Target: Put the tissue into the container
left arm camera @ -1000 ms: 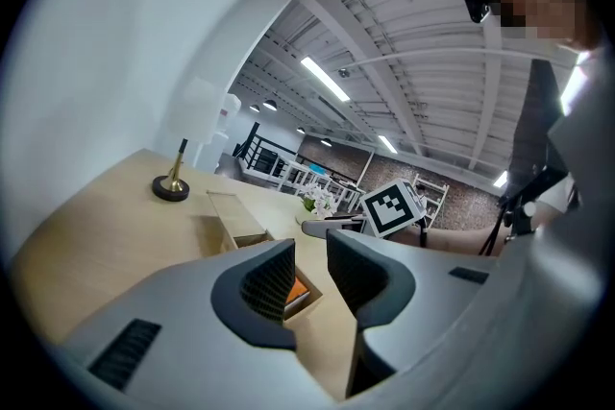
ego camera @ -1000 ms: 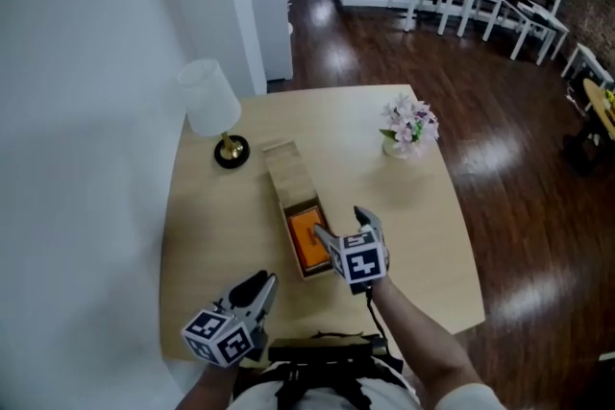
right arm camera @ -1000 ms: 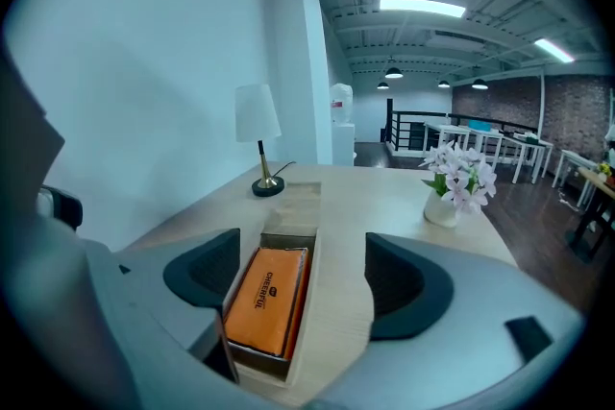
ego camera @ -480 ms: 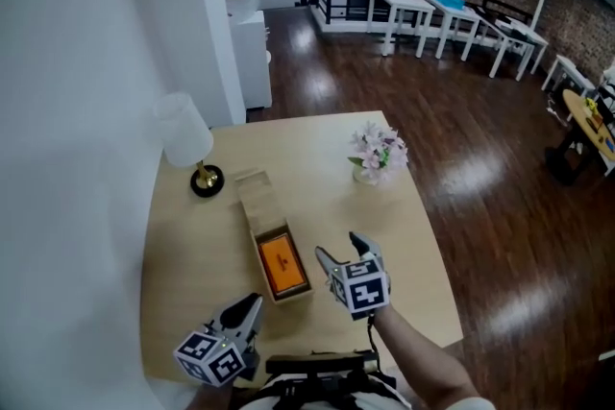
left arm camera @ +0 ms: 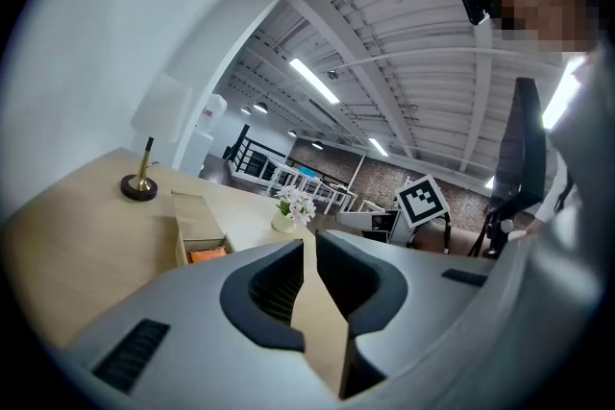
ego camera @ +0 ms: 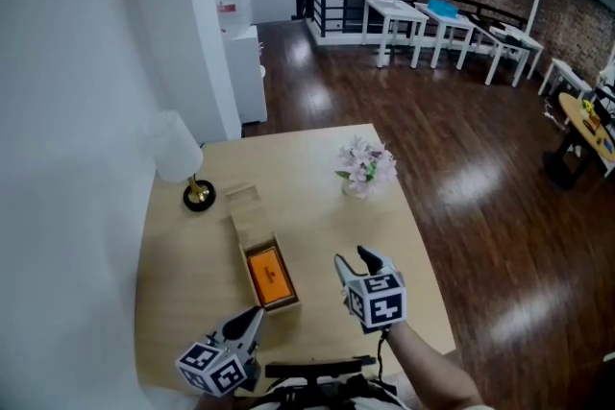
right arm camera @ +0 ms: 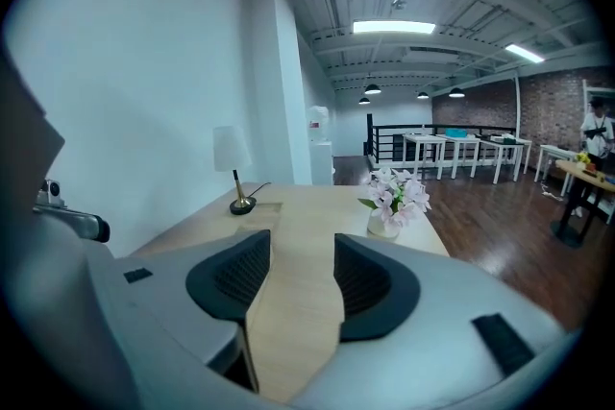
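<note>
A long wooden container (ego camera: 248,218) lies on the table with an orange tissue pack (ego camera: 269,276) in its near, open end. The left gripper view also shows the container (left arm camera: 197,224) and the orange tissue pack (left arm camera: 206,254). My left gripper (ego camera: 252,320) hovers at the table's near edge, just short of the container; its jaws are closing to a narrow gap with nothing between them. To the right of the container my right gripper (ego camera: 354,260) is apart from it, jaws closing and empty. Bare table shows between both pairs of pads.
A white-shaded lamp (ego camera: 178,158) stands at the table's (ego camera: 317,206) far left by the wall. A vase of pink flowers (ego camera: 363,168) sits at the far right. Dark wood floor drops away past the right edge, with white tables (ego camera: 442,29) far behind.
Both grippers have drawn back toward the near edge. The right one has left the container's end and moved right. Both pairs of jaws have narrowed. The head view has tilted up.
</note>
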The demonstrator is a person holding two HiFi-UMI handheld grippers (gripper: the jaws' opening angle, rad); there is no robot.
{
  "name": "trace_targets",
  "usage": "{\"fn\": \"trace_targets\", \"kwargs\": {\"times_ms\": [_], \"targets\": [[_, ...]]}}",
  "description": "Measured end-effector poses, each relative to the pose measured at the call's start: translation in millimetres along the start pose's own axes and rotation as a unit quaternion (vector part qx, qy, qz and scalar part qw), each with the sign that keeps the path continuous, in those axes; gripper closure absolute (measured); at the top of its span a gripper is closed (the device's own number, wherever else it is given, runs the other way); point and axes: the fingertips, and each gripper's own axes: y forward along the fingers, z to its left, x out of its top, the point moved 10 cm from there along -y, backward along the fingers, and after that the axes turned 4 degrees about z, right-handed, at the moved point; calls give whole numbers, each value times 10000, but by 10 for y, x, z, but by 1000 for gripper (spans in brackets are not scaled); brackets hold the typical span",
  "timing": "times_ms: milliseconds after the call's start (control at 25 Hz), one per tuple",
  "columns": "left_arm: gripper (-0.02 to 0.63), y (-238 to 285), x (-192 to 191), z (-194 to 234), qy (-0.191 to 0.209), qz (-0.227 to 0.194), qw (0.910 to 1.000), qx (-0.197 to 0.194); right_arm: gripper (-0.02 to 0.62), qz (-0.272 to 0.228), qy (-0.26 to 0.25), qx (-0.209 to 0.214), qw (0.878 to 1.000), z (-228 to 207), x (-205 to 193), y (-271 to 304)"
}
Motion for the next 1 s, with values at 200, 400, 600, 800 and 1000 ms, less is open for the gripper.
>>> {"fn": "trace_targets", "kwargs": {"times_ms": [200,400,600,800,1000], "targets": [[589,50,25,-99,54,31,10000,-13,408,-40,251,-41,9997,-232,-23,-161],[589,95,34,-122,64,75,9999,42,416,-139,381,-156,9991,-392,-26,-284],[603,132,74,-153,69,85,9999,-5,487,-290,472,-246,9982,-486,-34,-455],[603,109,93,-201,151,54,9999,-55,567,-371,554,-210,9976,-512,-117,-702],[603,71,78,-250,257,64,9996,-98,595,-414,581,-221,9972,-544,-181,-886]]}}
